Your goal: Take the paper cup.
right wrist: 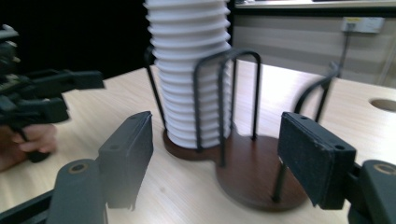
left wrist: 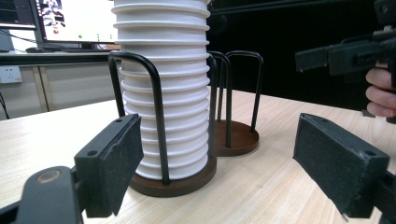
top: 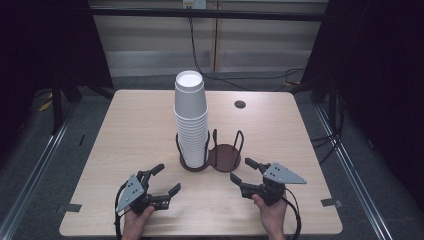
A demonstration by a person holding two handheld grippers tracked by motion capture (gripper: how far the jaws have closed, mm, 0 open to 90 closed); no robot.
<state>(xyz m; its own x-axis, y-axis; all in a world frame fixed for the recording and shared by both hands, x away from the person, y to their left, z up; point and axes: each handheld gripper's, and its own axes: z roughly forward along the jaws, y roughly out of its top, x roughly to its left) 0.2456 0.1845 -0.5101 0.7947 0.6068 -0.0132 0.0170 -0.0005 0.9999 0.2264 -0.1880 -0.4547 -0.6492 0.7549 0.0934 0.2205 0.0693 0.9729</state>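
A tall stack of white paper cups point(top: 191, 117) point(left wrist: 163, 84) point(right wrist: 191, 70) stands upside down in the left ring of a brown two-place holder point(top: 224, 157) point(left wrist: 238, 137) point(right wrist: 254, 172) with black wire hoops. The holder's right ring is bare. My left gripper point(top: 166, 180) point(left wrist: 219, 163) is open near the table's front left, jaws aimed at the stack, nothing between them. My right gripper point(top: 243, 171) point(right wrist: 219, 158) is open at the front right, just short of the holder's bare ring, also holding nothing.
The light wooden table point(top: 135, 130) has a round cable hole point(top: 240, 104) at the back right. A monitor point(left wrist: 74, 21) sits on a desk behind in the left gripper view. Cables point(top: 210, 70) run over the floor beyond the table.
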